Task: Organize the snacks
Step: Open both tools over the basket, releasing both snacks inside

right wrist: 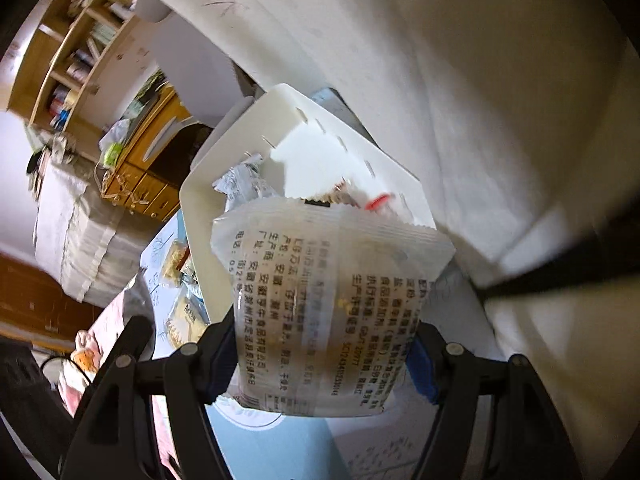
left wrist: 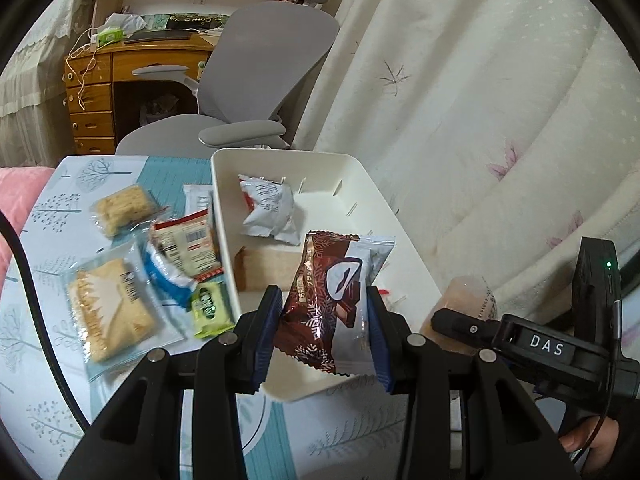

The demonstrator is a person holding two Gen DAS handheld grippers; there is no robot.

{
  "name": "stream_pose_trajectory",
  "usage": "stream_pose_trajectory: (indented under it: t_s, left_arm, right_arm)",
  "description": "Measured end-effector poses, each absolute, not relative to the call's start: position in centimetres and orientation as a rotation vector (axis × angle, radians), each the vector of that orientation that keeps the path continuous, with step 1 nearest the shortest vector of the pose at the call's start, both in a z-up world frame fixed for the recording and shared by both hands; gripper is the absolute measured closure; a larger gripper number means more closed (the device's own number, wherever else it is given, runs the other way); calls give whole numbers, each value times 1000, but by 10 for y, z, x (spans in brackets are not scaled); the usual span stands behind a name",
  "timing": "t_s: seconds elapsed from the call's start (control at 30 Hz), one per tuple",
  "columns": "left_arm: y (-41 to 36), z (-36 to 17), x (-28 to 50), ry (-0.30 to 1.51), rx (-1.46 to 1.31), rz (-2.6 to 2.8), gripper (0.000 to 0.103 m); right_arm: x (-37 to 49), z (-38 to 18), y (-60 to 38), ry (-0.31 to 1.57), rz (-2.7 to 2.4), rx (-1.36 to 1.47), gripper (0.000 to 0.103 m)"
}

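My left gripper point(left wrist: 324, 332) is shut on a brown and white snack packet point(left wrist: 332, 300), held above the near end of a white bin point(left wrist: 224, 208). The bin holds a white and red packet point(left wrist: 270, 210) and a brown bar point(left wrist: 260, 268). My right gripper point(right wrist: 320, 356) is shut on a translucent white packet with printed text point(right wrist: 324, 312), held near the bin point(right wrist: 200, 208); it also shows at the right of the left wrist view point(left wrist: 464, 320). Several loose snacks lie left of the bin: noodle cakes point(left wrist: 120, 208), a clear cracker pack point(left wrist: 108, 312), a green packet point(left wrist: 210, 310).
The table has a blue and white tree-print cloth point(left wrist: 52, 208). A grey office chair point(left wrist: 256, 80) and a wooden desk point(left wrist: 100, 80) stand behind it. A cream curtain point(left wrist: 480, 100) hangs to the right of the bin. A pink cloth point(left wrist: 16, 192) lies at the left.
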State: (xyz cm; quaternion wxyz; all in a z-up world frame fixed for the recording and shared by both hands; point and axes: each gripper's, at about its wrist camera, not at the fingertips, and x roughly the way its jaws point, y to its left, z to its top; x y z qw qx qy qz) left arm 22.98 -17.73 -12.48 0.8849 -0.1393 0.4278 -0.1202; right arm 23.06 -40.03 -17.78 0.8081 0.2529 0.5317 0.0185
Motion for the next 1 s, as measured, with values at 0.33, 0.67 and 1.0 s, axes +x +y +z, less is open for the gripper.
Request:
stream_pose_trajectory:
  t_s: [0.33, 0.67, 1.0]
  left_arm:
    - [-189, -141, 243, 982, -345, -201, 41]
    - [-167, -155, 233, 1045, -440, -120, 29]
    - [-135, -163, 198, 1061, -489, -41, 28]
  right_arm:
    - [269, -189, -405, 1100, 112, 466, 26]
    - [268, -200, -402, 1155, 115, 467, 21]
    - [247, -198, -377, 1193, 140, 400, 21]
